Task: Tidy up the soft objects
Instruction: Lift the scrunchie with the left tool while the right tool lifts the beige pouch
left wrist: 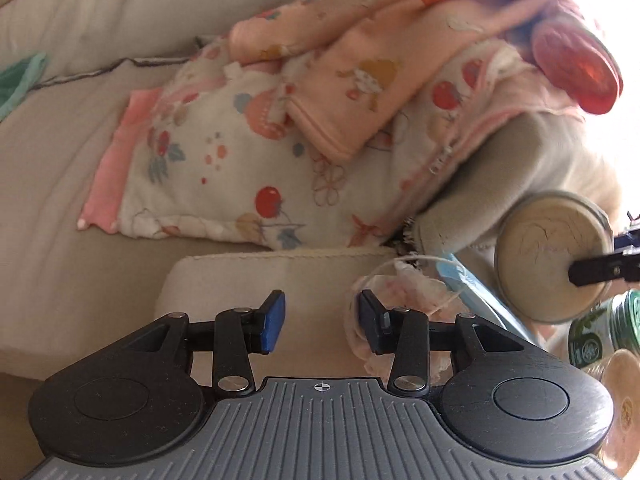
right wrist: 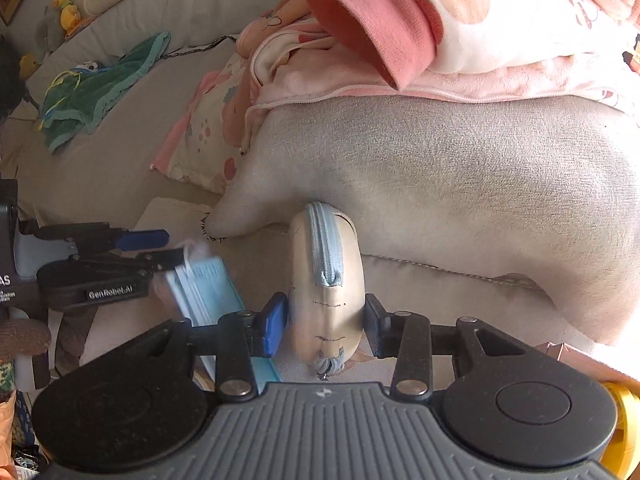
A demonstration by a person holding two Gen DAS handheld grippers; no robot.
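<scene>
My right gripper (right wrist: 325,326) is shut on a round beige zip pouch (right wrist: 326,280) and holds it upright above the sofa seat; the pouch also shows at the right of the left wrist view (left wrist: 552,256). My left gripper (left wrist: 322,322) is open over the beige sofa cushion (left wrist: 260,276), with nothing between its fingers. A blue face mask (right wrist: 208,288) and a crumpled pale pink cloth (left wrist: 404,284) lie just beside its right finger. A heap of pink and white printed baby clothes (left wrist: 304,120) lies on the sofa ahead.
A grey cushion (right wrist: 440,184) sits under the clothes. A green towel (right wrist: 96,88) lies on the sofa's far left. Soft toys (right wrist: 64,8) sit on the backrest. A red plastic object (left wrist: 576,68) rests on the clothes. Green tins (left wrist: 600,328) stand at right.
</scene>
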